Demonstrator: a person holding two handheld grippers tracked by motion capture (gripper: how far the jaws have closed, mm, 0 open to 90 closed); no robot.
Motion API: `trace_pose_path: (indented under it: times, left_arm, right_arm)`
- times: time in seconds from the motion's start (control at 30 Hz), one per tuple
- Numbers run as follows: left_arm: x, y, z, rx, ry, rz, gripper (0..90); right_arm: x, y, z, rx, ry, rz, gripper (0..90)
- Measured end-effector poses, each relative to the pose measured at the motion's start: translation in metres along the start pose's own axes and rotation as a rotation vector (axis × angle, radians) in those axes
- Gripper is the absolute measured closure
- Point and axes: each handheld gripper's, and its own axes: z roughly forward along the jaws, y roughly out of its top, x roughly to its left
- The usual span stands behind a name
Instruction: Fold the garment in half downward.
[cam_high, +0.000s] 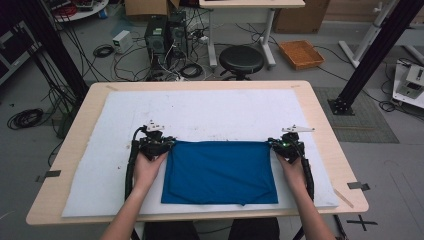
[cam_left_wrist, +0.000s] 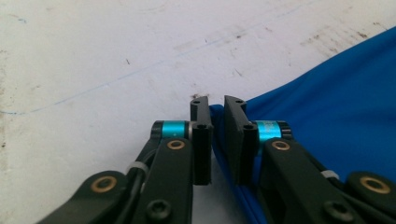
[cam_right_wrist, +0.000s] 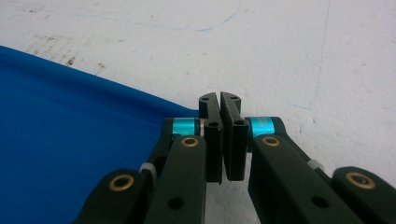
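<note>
From above, a blue cloth (cam_high: 219, 172) lies flat on the white mat (cam_high: 200, 112) that covers the wooden desk (cam_high: 320, 120), toward the desk's near edge. Its far edge is pulled straight between the two tools. The left gripper (cam_high: 167, 143) sits at the cloth's far left corner, held by the left hand (cam_high: 148, 167), and the right gripper (cam_high: 274, 144) sits at the far right corner, held by the right hand (cam_high: 292, 167). Beyond the desk, past the cloth's far edge, a black stool (cam_high: 241, 60) stands on the floor, with an orange tray (cam_high: 301, 54) to its right and a tangle of cables and computer boxes to its left.

In the left gripper view, the left gripper (cam_left_wrist: 216, 105) has its jaws pinched on a thin fold of the blue cloth (cam_left_wrist: 336, 107), which runs between them and spreads away to the right over the stained white mat (cam_left_wrist: 102, 60).

In the right gripper view, the right gripper (cam_right_wrist: 220, 99) has its jaws drawn nearly together at the cloth's corner; the blue cloth (cam_right_wrist: 70, 135) reaches the left jaw, but I cannot tell whether any cloth is caught between them. The white mat (cam_right_wrist: 303, 56) beyond the cloth carries faint blue pen lines.
</note>
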Motion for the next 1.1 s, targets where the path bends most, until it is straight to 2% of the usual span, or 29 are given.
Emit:
trace_pose_path:
  times: [0.1, 0.23, 0.33, 0.43, 0.57, 0.63, 0.7, 0.77, 0.83, 0.9, 1.03, 1.1]
  left_arm:
    - [0.001, 0.0, -0.001, -0.017, 0.022, -0.017, 67.2]
    - [0.004, 0.0, -0.01, -0.063, 0.036, -0.031, 58.2]
    - [0.006, -0.001, -0.017, -0.087, 0.038, -0.035, 53.1]
    - [0.008, -0.002, -0.023, -0.103, 0.036, -0.016, 45.7]
    - [0.009, -0.001, -0.035, -0.132, 0.001, 0.02, 40.1]
    - [0.007, 0.001, -0.044, -0.141, -0.003, 0.058, 40.7]
    - [0.007, 0.001, -0.05, -0.165, -0.028, 0.08, 42.6]
    - [0.008, 0.0, -0.057, -0.201, -0.075, 0.077, 42.7]
    - [0.009, -0.003, -0.061, -0.222, -0.108, 0.11, 42.6]
    - [0.009, -0.009, -0.065, -0.26, -0.124, 0.127, 42.6]
    - [0.009, -0.015, -0.07, -0.335, -0.171, 0.113, 41.7]
    - [0.007, -0.013, -0.072, -0.343, -0.177, 0.092, 39.6]
  right_arm:
    - [-0.001, 0.001, 0.0, -0.016, 0.004, -0.015, 85.8]
    - [-0.003, 0.007, -0.003, -0.023, -0.016, -0.06, 83.1]
    - [-0.009, 0.011, -0.007, -0.036, -0.019, -0.042, 78.2]
    - [-0.013, 0.012, -0.015, -0.059, -0.014, -0.024, 71.1]
    - [-0.014, 0.008, -0.028, -0.079, 0.001, 0.009, 55.0]
    - [-0.013, 0.007, -0.035, -0.097, 0.006, -0.003, 49.7]
    - [-0.011, 0.004, -0.044, -0.116, 0.021, -0.019, 47.4]
    - [-0.008, 0.002, -0.052, -0.134, 0.033, -0.037, 45.1]
    - [-0.007, -0.001, -0.059, -0.148, 0.047, -0.062, 42.9]
    - [-0.006, -0.002, -0.064, -0.154, 0.06, -0.063, 41.3]
    - [-0.007, -0.004, -0.072, -0.174, 0.073, -0.062, 40.8]
    - [-0.008, -0.005, -0.074, -0.18, 0.073, -0.056, 39.7]
